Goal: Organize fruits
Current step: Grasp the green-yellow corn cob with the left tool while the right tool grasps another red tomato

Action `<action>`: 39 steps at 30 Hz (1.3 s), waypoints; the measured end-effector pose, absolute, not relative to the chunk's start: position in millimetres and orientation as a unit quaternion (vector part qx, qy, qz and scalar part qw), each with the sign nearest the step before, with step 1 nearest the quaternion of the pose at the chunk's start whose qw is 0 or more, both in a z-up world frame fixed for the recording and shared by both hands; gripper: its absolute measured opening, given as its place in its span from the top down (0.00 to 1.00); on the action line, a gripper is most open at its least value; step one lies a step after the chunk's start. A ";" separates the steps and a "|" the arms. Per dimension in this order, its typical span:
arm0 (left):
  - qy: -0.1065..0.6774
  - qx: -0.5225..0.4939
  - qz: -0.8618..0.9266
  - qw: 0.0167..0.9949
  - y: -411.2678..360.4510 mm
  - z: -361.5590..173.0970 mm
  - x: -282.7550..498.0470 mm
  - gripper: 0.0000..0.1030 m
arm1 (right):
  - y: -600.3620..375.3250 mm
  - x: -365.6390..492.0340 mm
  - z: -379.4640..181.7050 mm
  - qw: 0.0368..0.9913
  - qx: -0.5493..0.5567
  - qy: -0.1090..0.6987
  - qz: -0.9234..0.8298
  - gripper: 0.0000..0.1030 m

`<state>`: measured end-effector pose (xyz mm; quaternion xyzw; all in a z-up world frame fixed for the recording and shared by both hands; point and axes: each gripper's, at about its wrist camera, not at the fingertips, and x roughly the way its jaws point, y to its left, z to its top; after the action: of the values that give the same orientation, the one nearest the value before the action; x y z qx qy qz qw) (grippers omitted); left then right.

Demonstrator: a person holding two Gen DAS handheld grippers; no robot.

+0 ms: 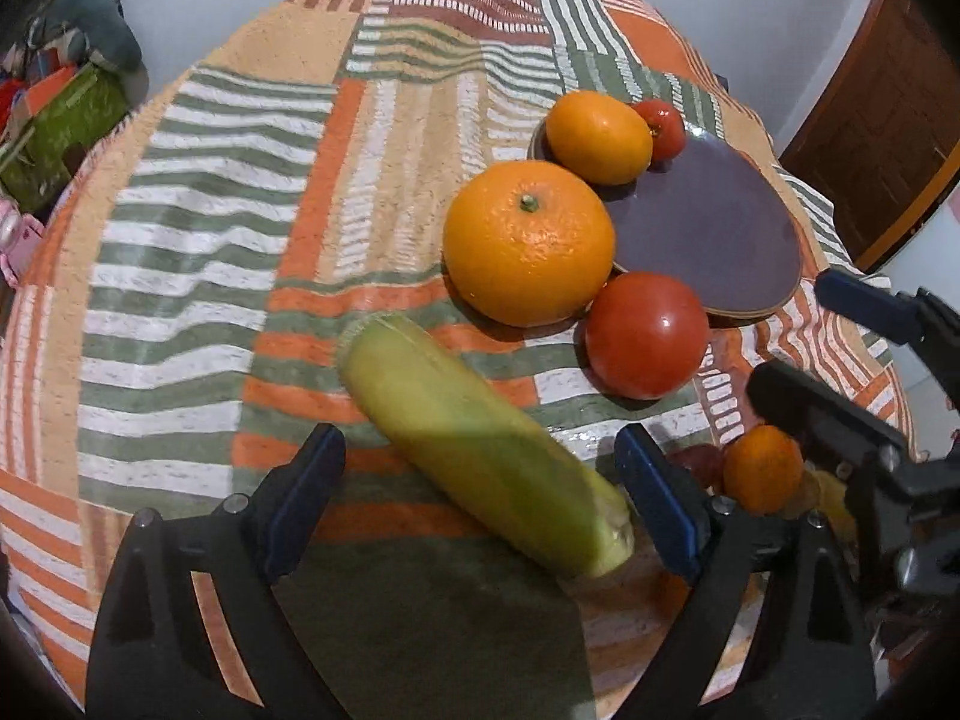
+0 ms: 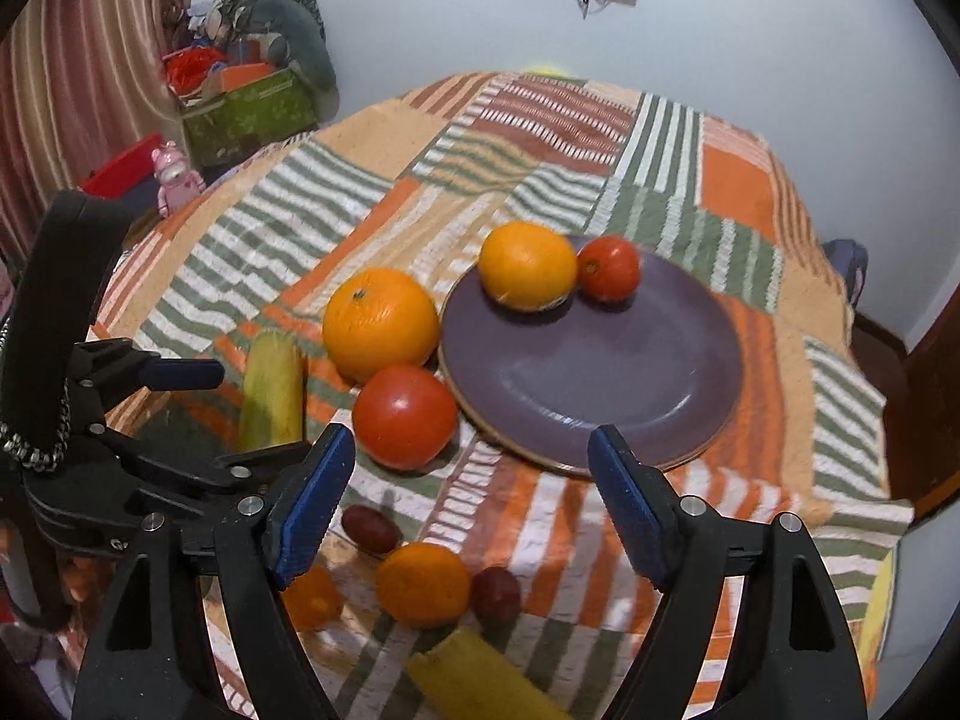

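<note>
Straddling a blurred corn cob [image 1: 486,450], the left gripper [image 1: 480,492] gapes; no writing legible.

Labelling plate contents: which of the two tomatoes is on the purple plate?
The smaller tomato, at the purple plate's far edge beside an orange. The larger tomato lies off the plate on the tablecloth, near the big orange.
</note>
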<state>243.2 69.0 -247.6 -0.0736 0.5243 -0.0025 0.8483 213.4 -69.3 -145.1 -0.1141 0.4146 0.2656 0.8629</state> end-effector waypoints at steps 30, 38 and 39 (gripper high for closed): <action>0.499 -0.078 -0.057 0.861 89.5 -254.5 239.9 0.42 | -32.4 235.6 -173.5 0.817 -0.099 0.486 0.296 0.49; 0.498 -0.075 -0.067 0.861 97.5 -247.9 233.2 0.55 | -38.2 229.9 -172.3 0.819 -0.096 0.481 0.299 0.53; 0.500 -0.082 -0.072 0.859 101.7 -245.5 230.2 0.57 | -39.7 228.6 -171.7 0.818 -0.096 0.481 0.299 0.53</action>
<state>230.2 101.7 -245.5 -0.0823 0.4997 -0.0718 0.8593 228.6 -39.7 -171.7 -0.0956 0.4810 0.2994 0.8185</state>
